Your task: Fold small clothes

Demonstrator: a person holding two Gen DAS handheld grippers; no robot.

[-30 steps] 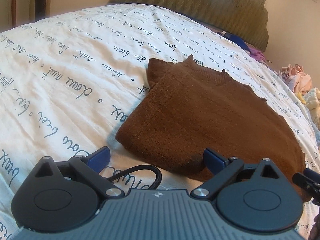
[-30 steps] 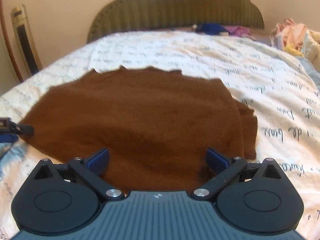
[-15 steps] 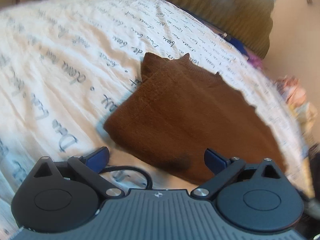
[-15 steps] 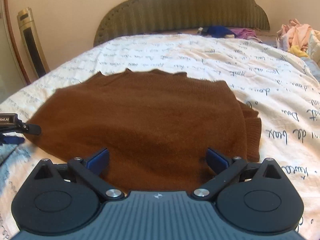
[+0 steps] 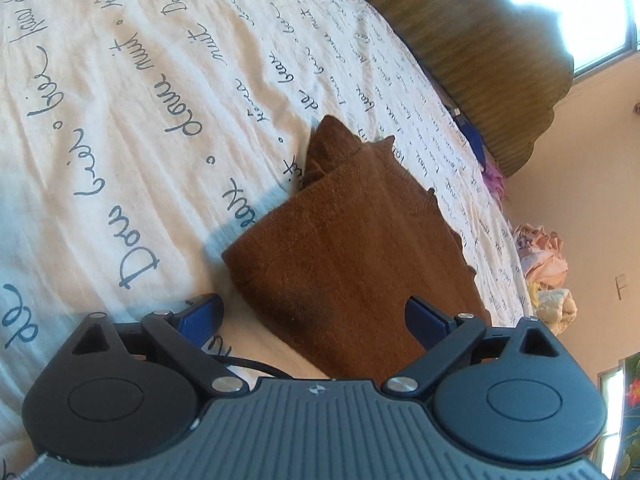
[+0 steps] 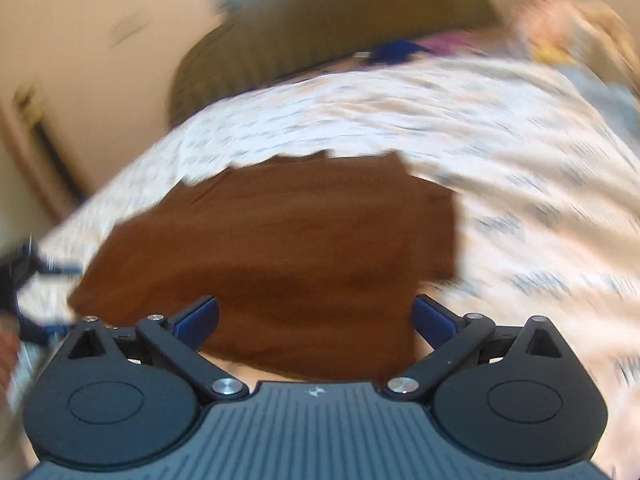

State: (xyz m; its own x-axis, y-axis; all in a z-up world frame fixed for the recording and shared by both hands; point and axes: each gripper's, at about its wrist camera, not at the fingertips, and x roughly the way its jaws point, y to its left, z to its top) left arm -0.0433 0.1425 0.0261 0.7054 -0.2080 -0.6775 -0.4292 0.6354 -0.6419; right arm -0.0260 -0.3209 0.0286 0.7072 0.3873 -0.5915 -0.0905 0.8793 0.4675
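Blue-tipped fingers of the left gripper (image 5: 314,318) stand wide apart and hold nothing, the near edge of the one brown knitted garment (image 5: 360,256) lying between them. It rests folded on the white bedspread (image 5: 120,120), whose cursive print reads "Dou" and "de" among other words. Only this view shows a thin black cable (image 5: 256,364) near the tool. The right gripper (image 6: 314,316), equally spread and empty, hovers over the same garment (image 6: 288,248); its view is blurred, no writing legible.

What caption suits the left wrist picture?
Open left gripper above a folded brown garment lying on a script-printed bedsheet.
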